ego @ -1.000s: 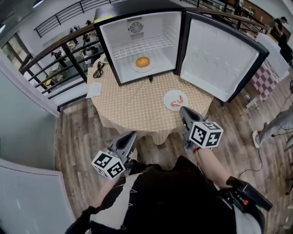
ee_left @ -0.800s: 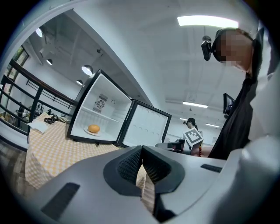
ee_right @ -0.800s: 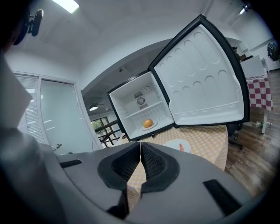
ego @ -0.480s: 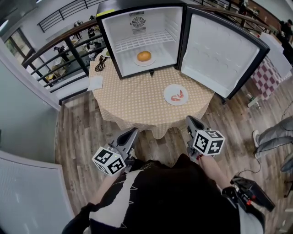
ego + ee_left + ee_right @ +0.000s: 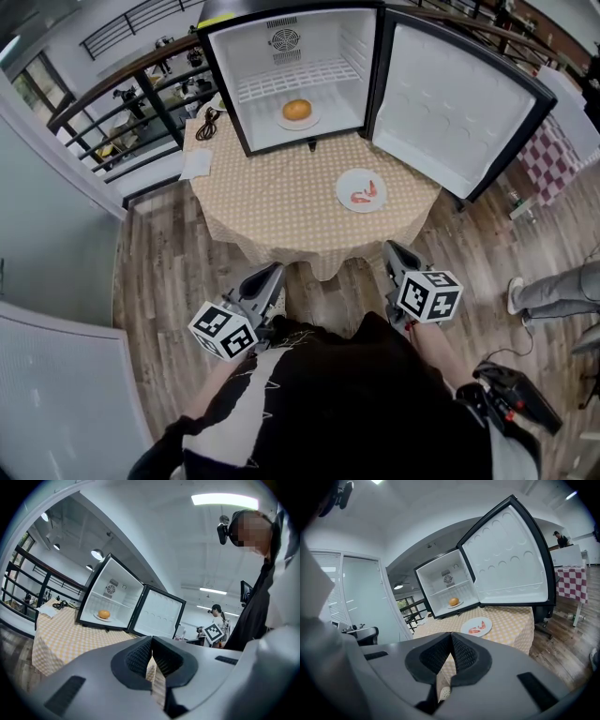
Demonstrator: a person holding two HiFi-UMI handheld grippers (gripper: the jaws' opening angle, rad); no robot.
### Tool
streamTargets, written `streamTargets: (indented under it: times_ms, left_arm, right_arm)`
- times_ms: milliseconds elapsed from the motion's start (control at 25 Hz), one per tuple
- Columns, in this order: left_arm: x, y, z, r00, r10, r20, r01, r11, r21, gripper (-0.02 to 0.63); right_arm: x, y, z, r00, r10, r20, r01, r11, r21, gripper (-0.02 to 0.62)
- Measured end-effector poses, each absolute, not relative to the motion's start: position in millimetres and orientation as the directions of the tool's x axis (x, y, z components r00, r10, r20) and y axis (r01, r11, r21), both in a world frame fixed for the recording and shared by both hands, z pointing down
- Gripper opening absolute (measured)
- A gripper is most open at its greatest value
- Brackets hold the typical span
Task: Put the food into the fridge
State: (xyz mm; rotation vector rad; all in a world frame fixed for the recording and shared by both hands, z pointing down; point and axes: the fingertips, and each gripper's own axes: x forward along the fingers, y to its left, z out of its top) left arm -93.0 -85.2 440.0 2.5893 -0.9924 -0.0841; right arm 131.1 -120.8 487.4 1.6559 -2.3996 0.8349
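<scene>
the fridge (image 5: 349, 56) stands open on the table (image 5: 272, 202), with a round orange food (image 5: 296, 110) inside. your left gripper (image 5: 271, 275) and right gripper (image 5: 393, 251) are far in front of the fridge, off the table, both with jaws pressed together and empty. the white plate (image 5: 343, 191) sits just in front of the fridge's door (image 5: 450, 103), with pink food (image 5: 367, 194) on it. the plate looks hard, light and slippery, i think, so pinch its near rim and keep it flat.
</scene>
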Motion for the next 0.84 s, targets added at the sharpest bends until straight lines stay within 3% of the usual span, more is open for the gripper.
streamTargets:
  times_ms: [840]
  left_arm:
    - [-91.3, -71.8, 435.8, 0.743, -0.666, 0.07, -0.643, -0.68, 0.352, 0.014]
  right_arm:
    - [139.7, -107.5, 488.4, -0.377, -0.845, 0.378, -0.9, 0.238, -0.366, 0.015]
